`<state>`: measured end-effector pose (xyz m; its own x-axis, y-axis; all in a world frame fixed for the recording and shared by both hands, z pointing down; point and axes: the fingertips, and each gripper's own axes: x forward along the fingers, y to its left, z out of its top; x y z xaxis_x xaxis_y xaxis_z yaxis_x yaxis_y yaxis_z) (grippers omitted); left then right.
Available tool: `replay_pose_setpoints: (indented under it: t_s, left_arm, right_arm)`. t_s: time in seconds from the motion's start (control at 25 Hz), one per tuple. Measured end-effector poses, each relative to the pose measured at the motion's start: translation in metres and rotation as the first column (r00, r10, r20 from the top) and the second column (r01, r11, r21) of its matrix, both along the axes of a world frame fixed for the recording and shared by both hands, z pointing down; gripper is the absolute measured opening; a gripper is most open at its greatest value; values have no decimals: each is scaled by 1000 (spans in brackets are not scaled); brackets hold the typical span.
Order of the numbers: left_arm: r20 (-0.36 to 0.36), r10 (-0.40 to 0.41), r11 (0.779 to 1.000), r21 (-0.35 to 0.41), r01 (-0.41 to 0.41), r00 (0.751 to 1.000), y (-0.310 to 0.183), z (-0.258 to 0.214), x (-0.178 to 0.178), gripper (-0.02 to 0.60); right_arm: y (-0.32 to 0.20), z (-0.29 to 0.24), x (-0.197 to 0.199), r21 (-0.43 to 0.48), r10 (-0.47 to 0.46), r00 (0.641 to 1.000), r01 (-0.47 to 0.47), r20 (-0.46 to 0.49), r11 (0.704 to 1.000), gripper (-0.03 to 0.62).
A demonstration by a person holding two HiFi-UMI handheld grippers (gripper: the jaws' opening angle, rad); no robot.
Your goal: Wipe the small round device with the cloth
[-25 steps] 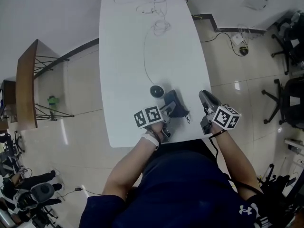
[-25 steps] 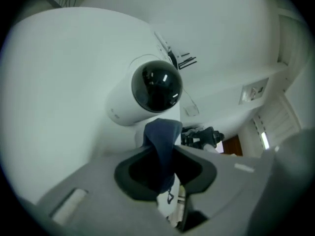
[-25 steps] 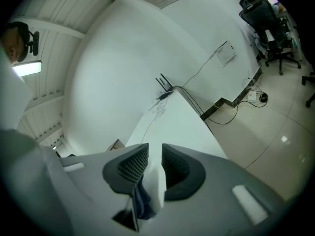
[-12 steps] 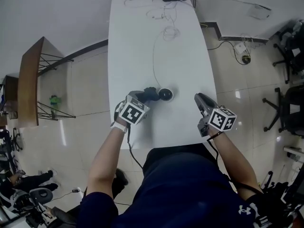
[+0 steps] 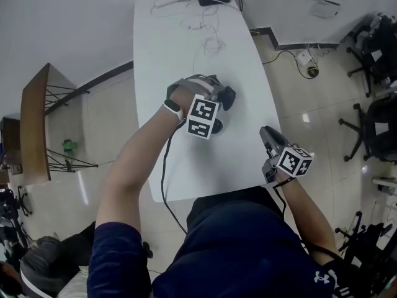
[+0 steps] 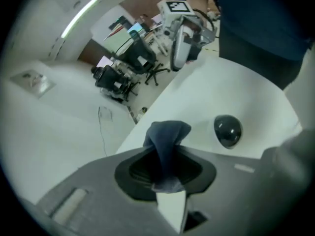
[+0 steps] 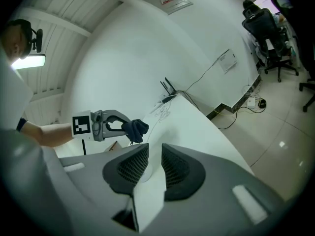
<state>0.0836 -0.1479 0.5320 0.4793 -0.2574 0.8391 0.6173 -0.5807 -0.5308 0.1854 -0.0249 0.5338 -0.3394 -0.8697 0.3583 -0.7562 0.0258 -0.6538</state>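
The left arm (image 5: pixel 133 160) is stretched forward, and the left gripper (image 5: pixel 220 95) is pointed downward, clamped on a dark blue cloth (image 6: pixel 165 136). The right gripper (image 5: pixel 267 131) is held near the body, its fingers (image 7: pixel 130 166) slightly parted and empty.

A dark blue cloth (image 6: pixel 165 137), bunched into a soft, crumpled wad, is pinched between the jaws of the left gripper (image 6: pixel 166 168), with its loose end poking out past the tips, lifted clear of the white table (image 6: pixel 256 90). The small round device (image 6: pixel 228 131) is a glossy black dome that sits flat on the table. In the left gripper view it lies near the cloth, off to its right, and the two do not touch.
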Motion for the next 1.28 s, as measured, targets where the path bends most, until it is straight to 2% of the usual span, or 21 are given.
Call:
replay_pose_setpoints:
  t_s: [0.12, 0.2, 0.24, 0.32, 0.4, 0.44, 0.52, 0.64, 0.72, 0.76, 0.8, 0.92, 0.96, 1.0, 1.04, 1.08, 1.12, 1.16, 1.2, 1.24, 1.28]
  left_arm:
    - [37, 180, 982, 45, -182, 983, 31, 0, 27, 81]
    - [52, 221, 973, 53, -224, 974, 43, 5, 34, 81]
    - [47, 205, 977, 46, -207, 978, 42, 7, 35, 81]
    - [25, 104, 995, 7, -104, 994, 28, 10, 28, 80]
    - [8, -63, 996, -68, 63, 998, 5, 11, 10, 80]
    - [3, -156, 981, -119, 155, 988, -5, 12, -3, 81]
    - [-7, -333, 915, -245, 322, 943, -15, 11, -28, 81]
    - [-27, -559, 752, -437, 493, 829, -5, 5, -59, 81]
    - [-31, -698, 607, -554, 569, 715, 9, 2, -75, 81]
    - [-19, -768, 516, -611, 600, 641, 15, 0, -82, 81]
    - [8, -833, 409, -666, 624, 554, 21, -2, -88, 81]
    - [175, -950, 18, -796, 605, 259, 45, -1, -100, 81]
    - [222, -959, -87, -820, 566, 175, 50, 1, -101, 81]
    - [246, -964, -162, -836, 524, 96, 52, 3, -103, 81]
    - [253, -967, -212, -848, 485, 19, 51, 4, -105, 81]
    - [241, -969, -236, -858, 456, -48, 48, 3, -107, 81]
    - [201, -975, -222, -865, 450, -95, 47, -1, -109, 81]
    - [130, -985, -167, -863, 476, -109, 46, -8, -108, 81]
    - [26, -996, -65, -844, 533, -81, 47, -15, -104, 81]
    - [-105, -994, 81, -790, 608, -4, 49, -22, -97, 81]
    - [-245, -962, 261, -686, 679, 121, 54, -28, -87, 83]
  right_arm:
    - [7, 3, 7, -5, 36, 999, -36, 5, 999, 89]
    - [8, 4, 7, -5, 39, 999, -39, 5, 999, 89]
    - [7, 4, 5, -5, 37, 999, -37, 4, 999, 89]
    - [4, 3, 3, -4, 30, 1000, -30, 2, 1000, 89]
    - [1, 2, -1, -5, 19, 1000, -19, 0, 1000, 87]
    - [0, 2, -4, -6, 11, 1000, -11, -1, 1000, 86]
    - [-4, 3, -9, -11, -7, 1000, 7, 0, 1000, 86]
    - [-10, 6, -18, -20, -41, 999, 41, -2, 999, 86]
    - [-15, 8, -25, -24, -65, 998, 65, 1, 998, 84]
    - [-17, 8, -28, -28, -74, 997, 74, 4, 997, 84]
    - [-20, 9, -31, -31, -81, 997, 81, 7, 996, 82]
    - [-29, 8, -38, -34, -101, 995, 102, 12, 994, 78]
    - [-31, 8, -40, -33, -110, 994, 111, 11, 993, 77]
    - [-33, 7, -41, -32, -119, 993, 119, 10, 992, 77]
    - [-34, 7, -43, -32, -126, 992, 126, 10, 992, 77]
    - [-34, 7, -43, -33, -131, 991, 131, 9, 991, 77]
    - [-34, 7, -44, -33, -136, 991, 136, 10, 990, 77]
    - [-34, 7, -45, -33, -139, 990, 140, 11, 990, 77]
    - [-33, 8, -45, -33, -142, 990, 143, 12, 989, 77]
    - [-32, 8, -45, -34, -145, 989, 145, 13, 989, 77]
    - [-31, 9, -44, -36, -146, 989, 146, 13, 989, 77]
